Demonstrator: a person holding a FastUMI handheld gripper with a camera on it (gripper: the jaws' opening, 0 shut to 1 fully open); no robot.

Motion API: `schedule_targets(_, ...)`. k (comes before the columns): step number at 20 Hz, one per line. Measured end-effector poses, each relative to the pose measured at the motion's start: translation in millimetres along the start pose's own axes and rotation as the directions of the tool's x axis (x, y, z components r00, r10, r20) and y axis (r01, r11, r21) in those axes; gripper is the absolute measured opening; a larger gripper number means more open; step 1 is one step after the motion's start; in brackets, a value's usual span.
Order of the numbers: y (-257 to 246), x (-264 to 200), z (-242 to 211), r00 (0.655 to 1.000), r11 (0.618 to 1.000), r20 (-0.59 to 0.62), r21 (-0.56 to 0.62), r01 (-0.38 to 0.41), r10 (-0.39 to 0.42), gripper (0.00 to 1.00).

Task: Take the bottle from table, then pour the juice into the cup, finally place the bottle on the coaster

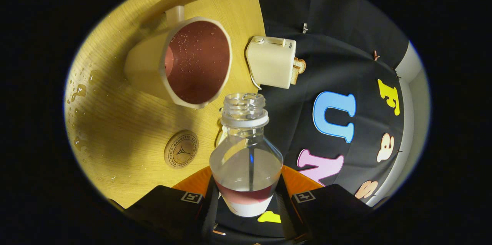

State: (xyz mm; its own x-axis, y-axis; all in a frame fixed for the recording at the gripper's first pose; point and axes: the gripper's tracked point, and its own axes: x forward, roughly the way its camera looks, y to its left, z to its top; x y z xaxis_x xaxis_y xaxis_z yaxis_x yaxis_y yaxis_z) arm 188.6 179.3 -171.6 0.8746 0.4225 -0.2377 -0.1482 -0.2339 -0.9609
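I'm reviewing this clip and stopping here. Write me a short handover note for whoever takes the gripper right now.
Gripper: shut on the bottle, cap off, tilted with its mouth toward the cup.
Cup: on the wooden table, just beyond the bottle mouth, already holding reddish juice; droplets on its inner wall.
Bottle: a little juice remains.
Coaster: bare, on the table beside the bottle, nearer than the cup.
Done: pickup and, seemingly, most of the pour.
Left: finish pouring if needed, stand the bottle on the coaster.
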Motion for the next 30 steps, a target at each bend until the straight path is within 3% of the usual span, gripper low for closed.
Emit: schedule_targets(30,-28,15,15,0.994,0.969,0.108,-0.239,0.058,-0.033,0.70)
